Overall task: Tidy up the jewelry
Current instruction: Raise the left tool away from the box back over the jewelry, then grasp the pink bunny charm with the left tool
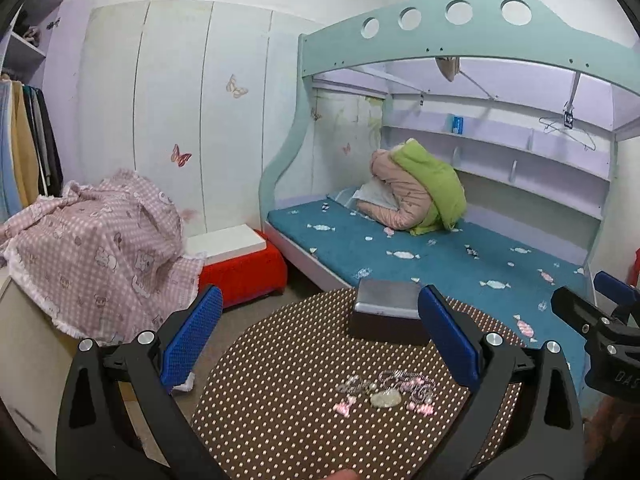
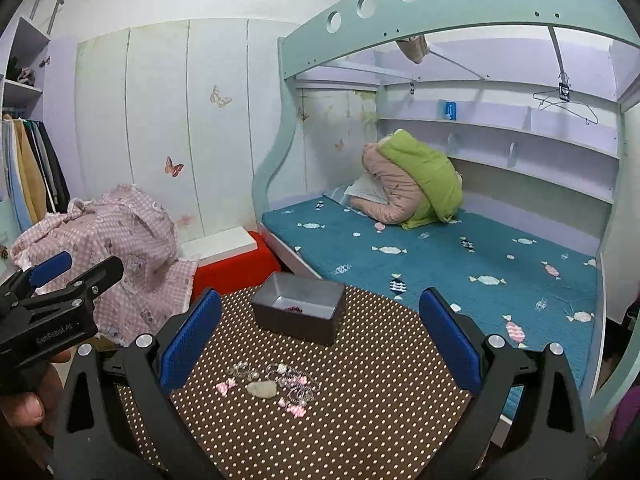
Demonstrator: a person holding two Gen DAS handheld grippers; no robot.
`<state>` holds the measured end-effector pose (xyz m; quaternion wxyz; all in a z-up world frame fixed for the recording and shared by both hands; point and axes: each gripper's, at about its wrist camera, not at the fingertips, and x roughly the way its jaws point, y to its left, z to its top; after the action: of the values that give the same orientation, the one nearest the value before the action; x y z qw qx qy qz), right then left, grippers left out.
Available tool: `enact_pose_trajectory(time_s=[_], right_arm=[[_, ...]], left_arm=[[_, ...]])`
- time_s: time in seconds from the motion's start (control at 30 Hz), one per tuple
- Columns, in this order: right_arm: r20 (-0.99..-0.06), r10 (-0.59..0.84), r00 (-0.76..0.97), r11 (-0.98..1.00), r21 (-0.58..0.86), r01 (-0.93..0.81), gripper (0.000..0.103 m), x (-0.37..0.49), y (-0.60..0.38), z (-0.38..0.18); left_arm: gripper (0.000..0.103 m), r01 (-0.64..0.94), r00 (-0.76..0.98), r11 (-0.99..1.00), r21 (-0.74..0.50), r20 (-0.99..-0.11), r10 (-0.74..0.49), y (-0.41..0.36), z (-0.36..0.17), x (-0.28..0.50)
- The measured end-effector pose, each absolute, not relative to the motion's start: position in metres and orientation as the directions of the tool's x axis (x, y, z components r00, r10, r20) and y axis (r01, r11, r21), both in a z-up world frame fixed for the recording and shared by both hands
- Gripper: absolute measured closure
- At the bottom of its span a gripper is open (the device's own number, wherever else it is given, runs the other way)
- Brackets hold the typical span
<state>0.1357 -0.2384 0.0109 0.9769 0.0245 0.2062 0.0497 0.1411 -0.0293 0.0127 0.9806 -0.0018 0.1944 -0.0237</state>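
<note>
Jewelry (image 2: 272, 388), a small heap of sparkly silver chains, pink bow-shaped pieces and one pale oval stone, lies loose on the round brown table with the white dot pattern (image 2: 360, 420), toward its near side. The same heap (image 1: 388, 394) shows in the left wrist view, between the two blue fingers. Behind it on the table, well apart, stands an open dark grey rectangular box (image 2: 298, 312); something pink lies at its bottom, too small to tell what.

The right gripper (image 2: 320, 344) hangs above the table with its blue-padded jaws spread wide and nothing between them, the heap below and slightly left of centre. The left gripper (image 1: 320, 340) is likewise spread wide and empty above the same spot, the grey box (image 1: 386, 310) just beyond its right fingertip.

Past the table stands a mint-green bunk bed frame (image 2: 400, 12) with a teal candy-print mattress (image 2: 440, 264), on which a pink and green padded jacket (image 2: 416, 184) is bunched. To the left a pink checked blanket (image 2: 120, 248) is draped beside a red stool (image 2: 236, 268).
</note>
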Motion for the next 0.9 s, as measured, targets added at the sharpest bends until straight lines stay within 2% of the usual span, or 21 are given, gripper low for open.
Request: enact_pose_trajectory(time_s=[0.53, 0.9], right_arm=[[-0.475, 0.113, 0.873, 0.993, 0.043, -0.106, 0.008, 0.137, -0.228, -0.018], [-0.632, 0.112, 0.767, 0.993, 0.056, -0.099, 0.008, 0.173, -0.234, -0.073]], left_arm=[[0.005, 0.026, 0.879, 0.999, -0.037, -0.476, -0.04, -0.002, -0.036, 0.139], [0.005, 0.097, 0.77, 0.995, 0.03, -0.636, -0.056, -0.029, -0.113, 0.192]])
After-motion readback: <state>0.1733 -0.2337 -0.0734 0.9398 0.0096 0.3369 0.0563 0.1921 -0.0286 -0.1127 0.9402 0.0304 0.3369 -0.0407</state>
